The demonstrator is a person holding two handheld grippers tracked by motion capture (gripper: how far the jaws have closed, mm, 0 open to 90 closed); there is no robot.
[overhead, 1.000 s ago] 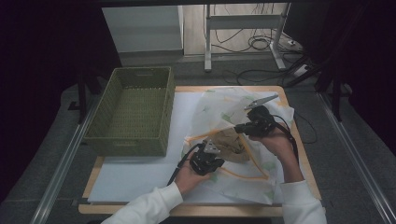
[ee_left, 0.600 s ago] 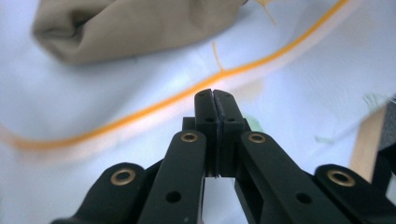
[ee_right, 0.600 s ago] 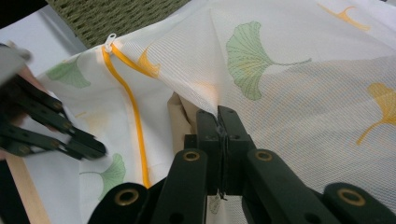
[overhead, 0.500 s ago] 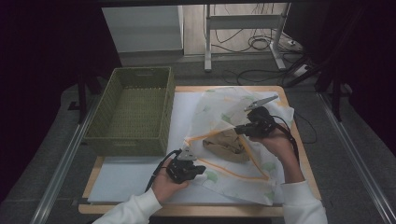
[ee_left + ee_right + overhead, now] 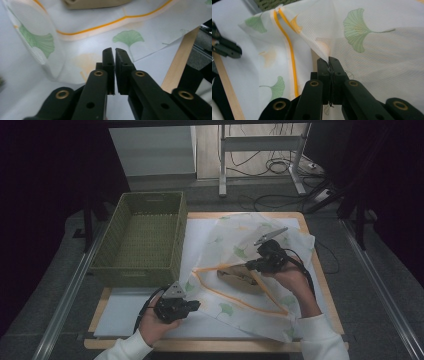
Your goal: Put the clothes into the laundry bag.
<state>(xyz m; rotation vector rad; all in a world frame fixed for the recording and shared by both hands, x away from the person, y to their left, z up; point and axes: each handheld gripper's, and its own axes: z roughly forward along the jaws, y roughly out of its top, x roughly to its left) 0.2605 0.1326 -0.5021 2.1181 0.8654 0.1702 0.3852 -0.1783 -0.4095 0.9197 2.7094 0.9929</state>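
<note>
Dark room, cables on floor beyond. Wooden desk (image 5: 327, 285) under white sheet (image 5: 125, 312). Green woven basket (image 5: 145, 237) at far left of desk, hollow. Sheer cloth (image 5: 250, 240) with ginkgo-leaf print and orange hem spread over right half of desk, draped over tan object (image 5: 239, 276) near centre. Right tongs (image 5: 247, 266) clamped on a pinch of cloth, fabric lifted into a peak at the tips in right gripper view. Left tongs (image 5: 197, 305) at near left, just off cloth's near edge, jaws together with a hairline gap, gripping nothing. No brands, labels or legible writing seen.
</note>
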